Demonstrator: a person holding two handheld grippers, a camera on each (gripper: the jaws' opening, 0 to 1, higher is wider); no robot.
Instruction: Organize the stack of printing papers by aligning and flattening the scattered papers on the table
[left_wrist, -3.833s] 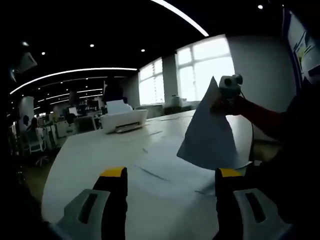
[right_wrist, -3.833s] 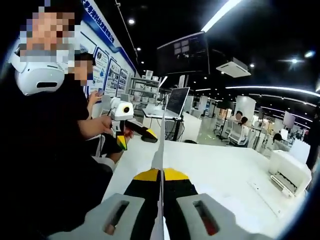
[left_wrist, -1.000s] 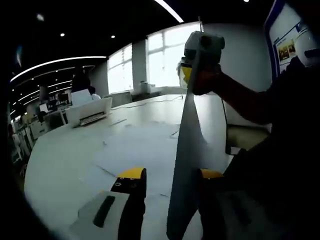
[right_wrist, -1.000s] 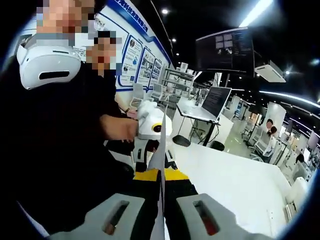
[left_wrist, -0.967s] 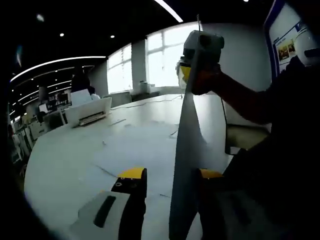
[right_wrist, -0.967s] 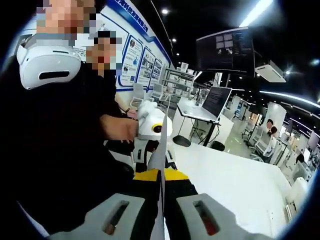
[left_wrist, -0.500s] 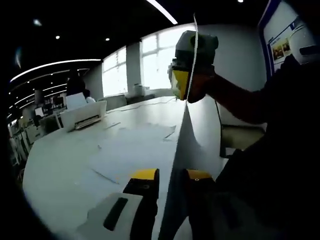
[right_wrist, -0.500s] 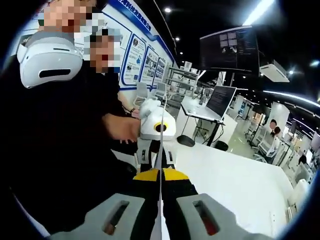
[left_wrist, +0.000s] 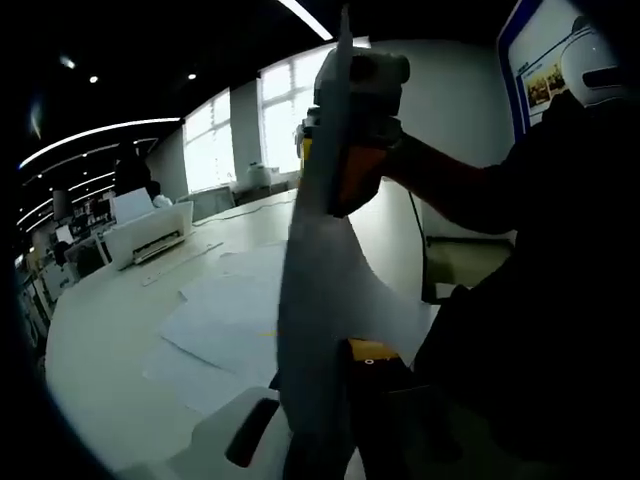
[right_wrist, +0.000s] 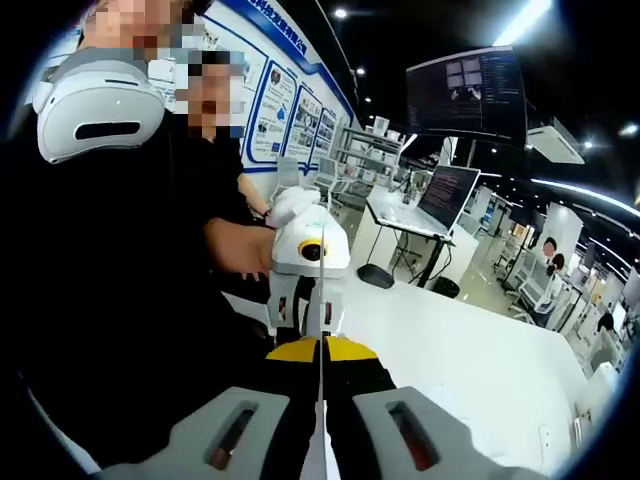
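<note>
Above the long white table (left_wrist: 100, 330) strewn with loose white papers (left_wrist: 225, 325), the left gripper (left_wrist: 340, 365) and right gripper (right_wrist: 322, 352) both clamp one raised white paper sheet (left_wrist: 315, 300), apparently mid-alignment, next needing lowering onto the scattered pile.

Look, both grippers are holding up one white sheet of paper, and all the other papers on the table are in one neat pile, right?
Not quite. The left gripper view shows the other white papers scattered loosely over the white table. The rest holds: both grippers, right and left, pinch the thin white sheet of paper.
</note>
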